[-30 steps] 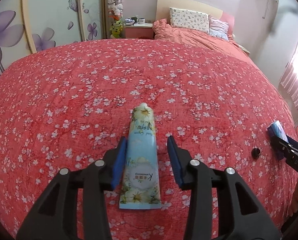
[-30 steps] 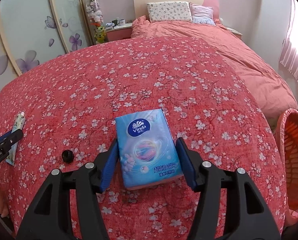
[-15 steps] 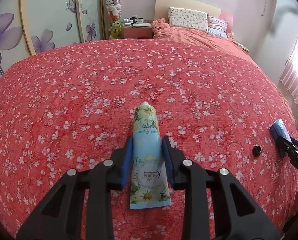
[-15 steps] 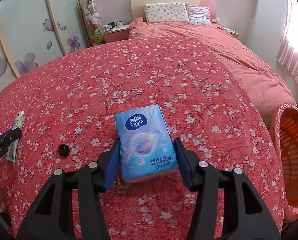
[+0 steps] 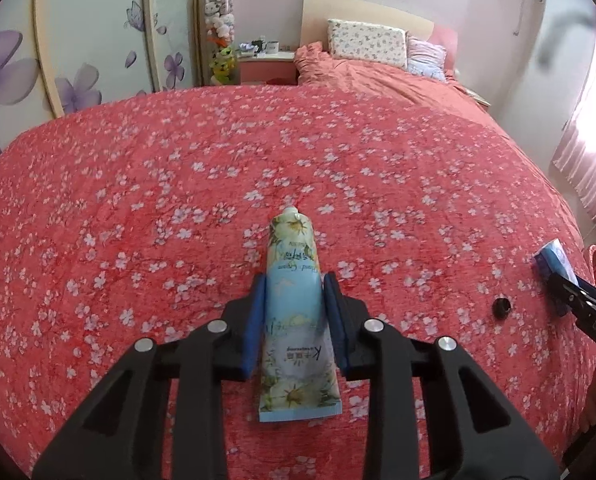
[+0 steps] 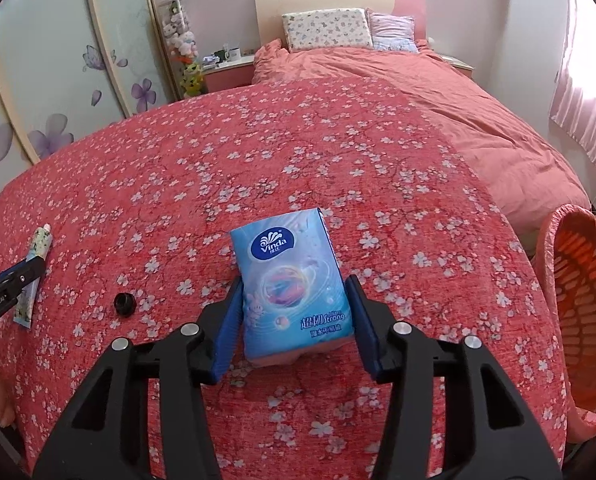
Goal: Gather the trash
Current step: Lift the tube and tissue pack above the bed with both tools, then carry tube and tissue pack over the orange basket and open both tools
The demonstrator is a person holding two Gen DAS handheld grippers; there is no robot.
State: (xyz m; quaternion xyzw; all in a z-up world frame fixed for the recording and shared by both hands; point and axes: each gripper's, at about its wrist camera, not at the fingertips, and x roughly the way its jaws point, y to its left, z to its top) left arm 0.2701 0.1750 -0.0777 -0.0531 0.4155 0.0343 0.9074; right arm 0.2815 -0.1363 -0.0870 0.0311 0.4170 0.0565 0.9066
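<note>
Red bedding printed with white blossoms (image 5: pixel 145 208) covers the whole working surface and lies bare and flat ahead of both grippers up to the pillows (image 6: pixel 326 28) and headboard. To the left, wardrobe doors with purple flowers (image 5: pixel 77 60) bound the room; a nightstand (image 5: pixel 265 66) stands at the far left corner of the bed. On the right, the bedding drops off at its edge, and an orange slatted basket (image 6: pixel 582 300) stands just beyond that edge, beside a pink curtain (image 6: pixel 590 92).

Left gripper (image 5: pixel 291 284): its jaws have just been closing and the blue pads (image 5: pixel 255 324) now press on both sides of a hand cream tube (image 5: pixel 293 280). The tube lies along the gripper's axis, nozzle pointing away toward the pillows, crimped end toward the camera, gripped at about mid-length.

Right gripper (image 6: pixel 295 284): its jaws have just been closing around a blue tissue pack (image 6: pixel 293 280). The left pad touches the pack's side; the right pad appears to sit against the other side, though contact there cannot be confirmed. The near end of the pack is tilted up off the bedding.

A small black cap (image 6: pixel 123 303) lies on the bedding between the two grippers, apart from both.
</note>
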